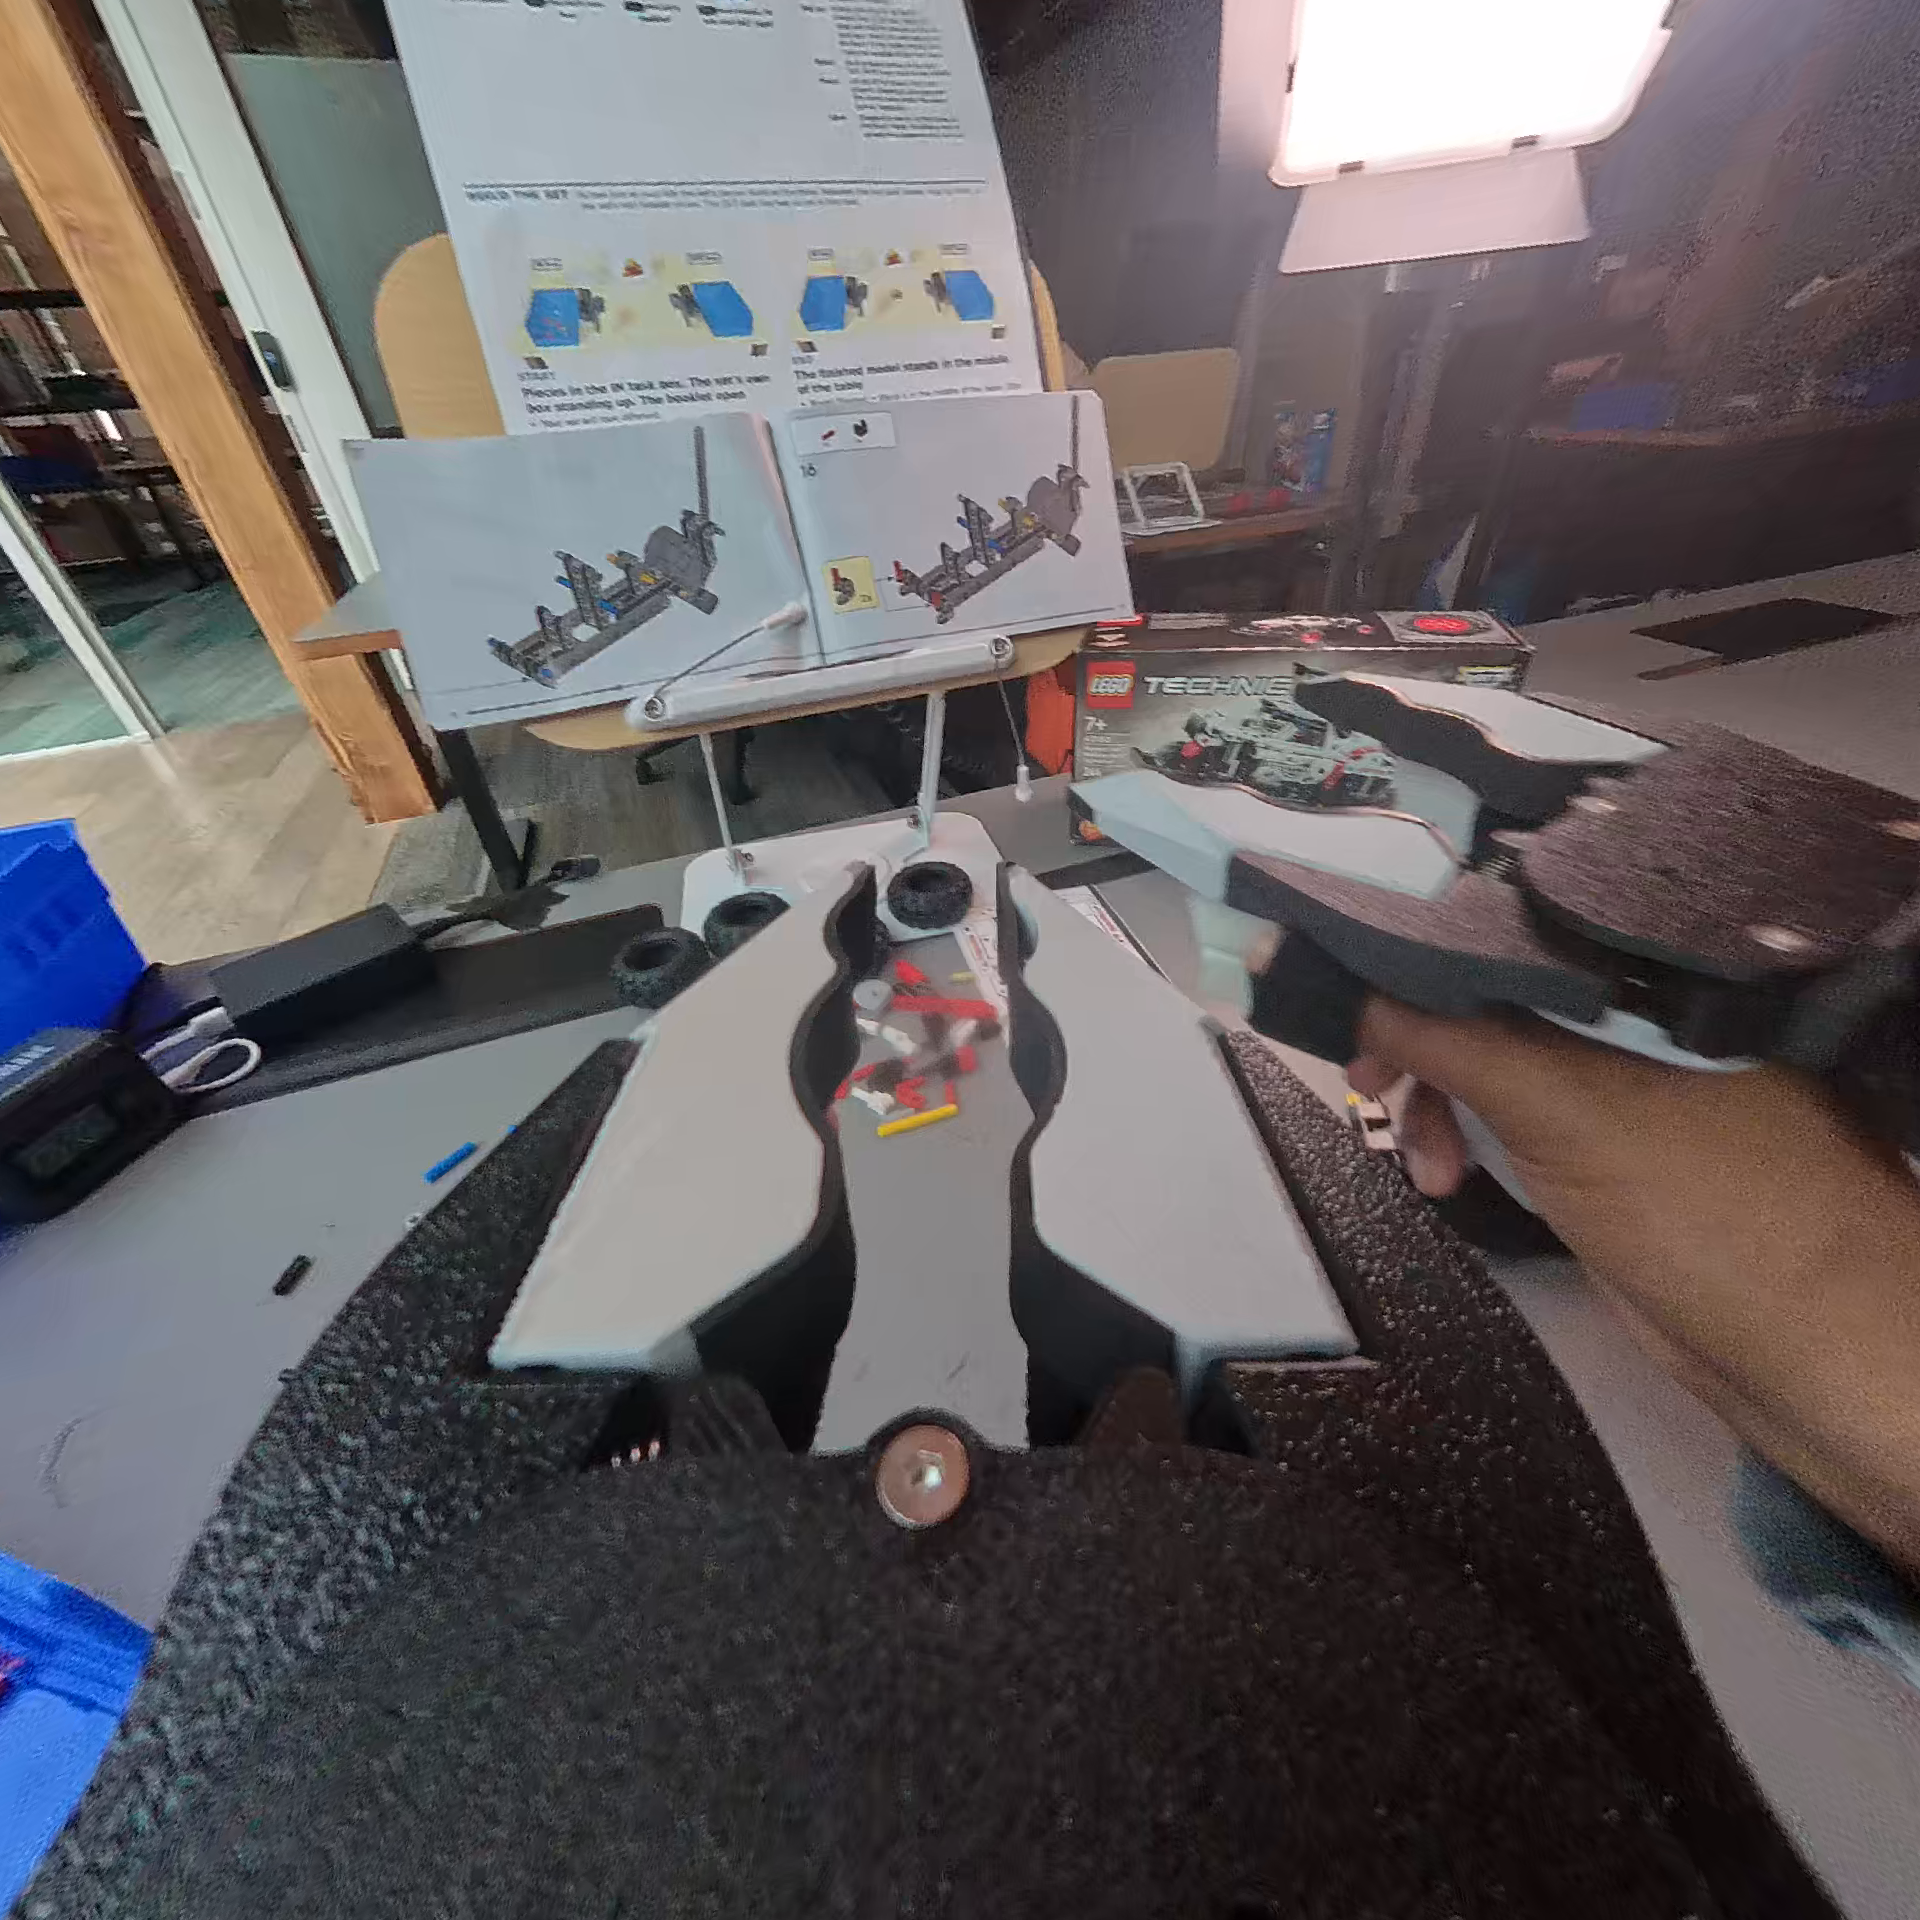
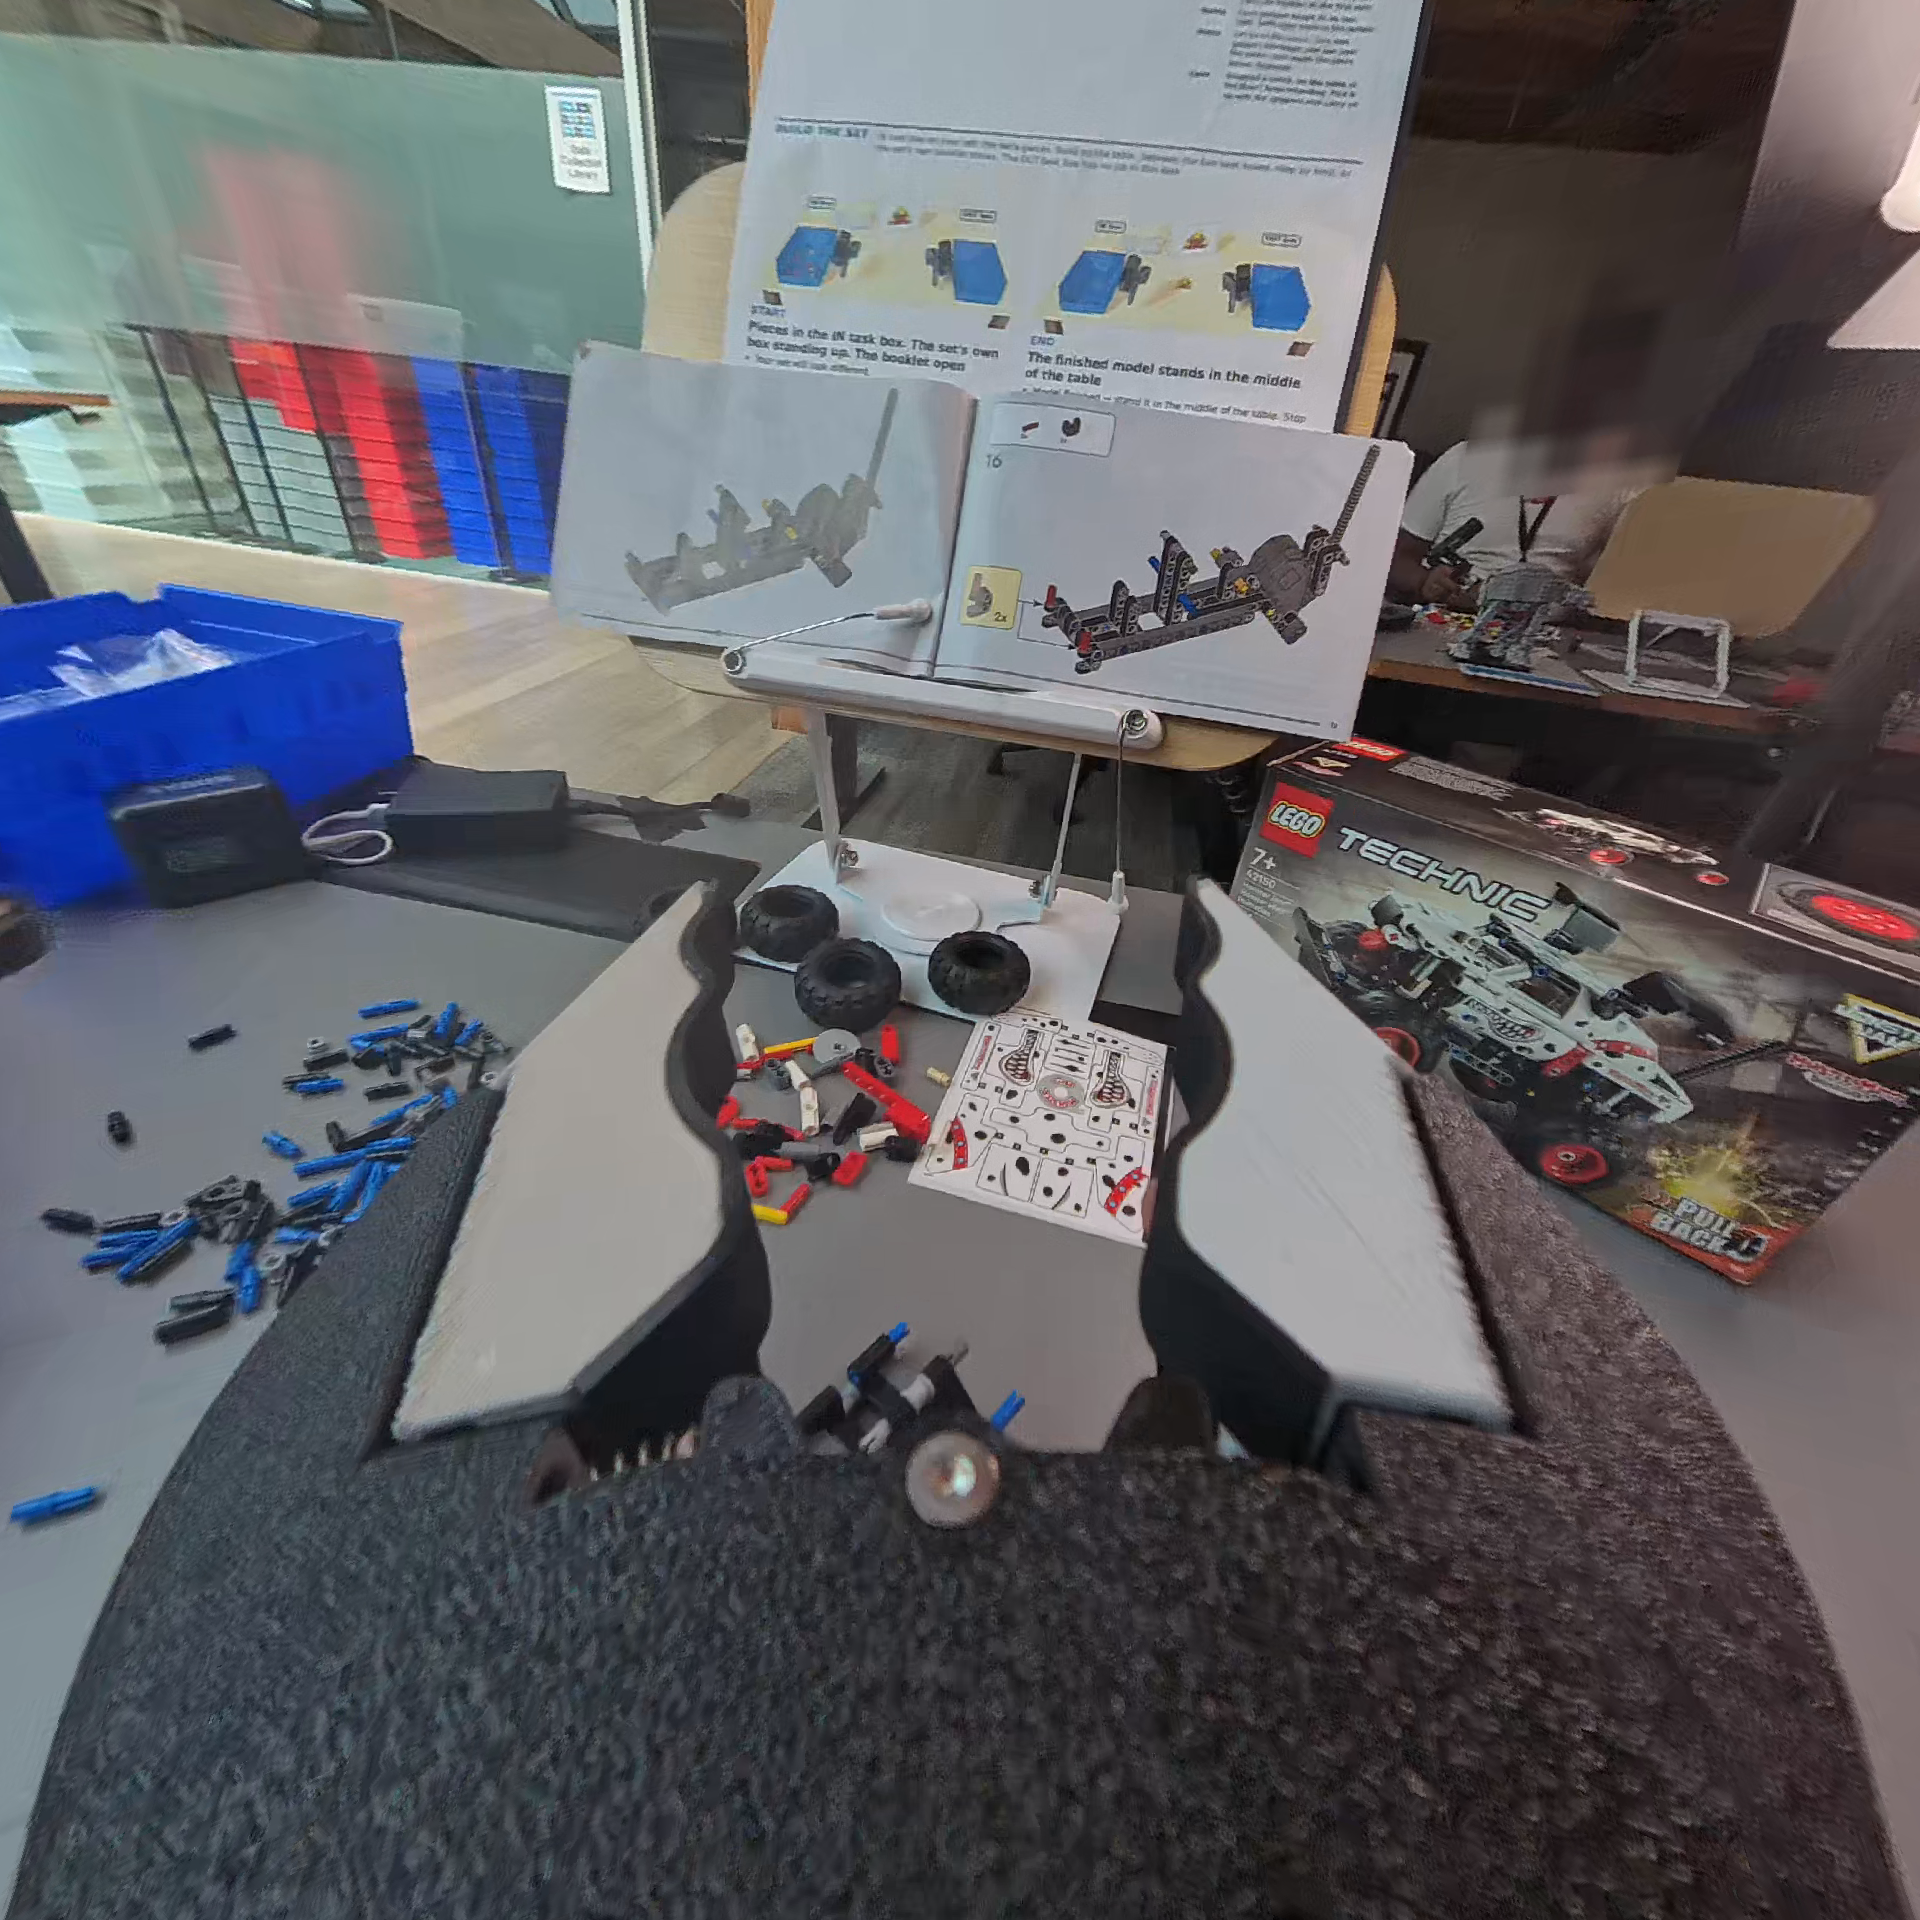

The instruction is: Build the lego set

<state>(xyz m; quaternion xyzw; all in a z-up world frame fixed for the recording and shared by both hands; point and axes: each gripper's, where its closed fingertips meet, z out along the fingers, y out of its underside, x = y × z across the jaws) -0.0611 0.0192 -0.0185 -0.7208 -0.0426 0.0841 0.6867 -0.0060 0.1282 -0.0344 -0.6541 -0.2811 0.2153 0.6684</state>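
Low in the right wrist view, a small black build [image 2: 899,1387] sits between the wide-apart right gripper [image 2: 951,1060]. Mid-frame lie tiny hard red pieces [image 2: 821,1117], light and slippery; pinch their flat sides. The left gripper [image 1: 930,914] is apart, empty.

Three tyres [image 2: 875,961] lie before the booklet stand [image 2: 940,800] at the surface's [image 2: 935,1288] far edge; the set's box [image 2: 1579,997] stands right, loose pins [image 2: 291,1153] left.
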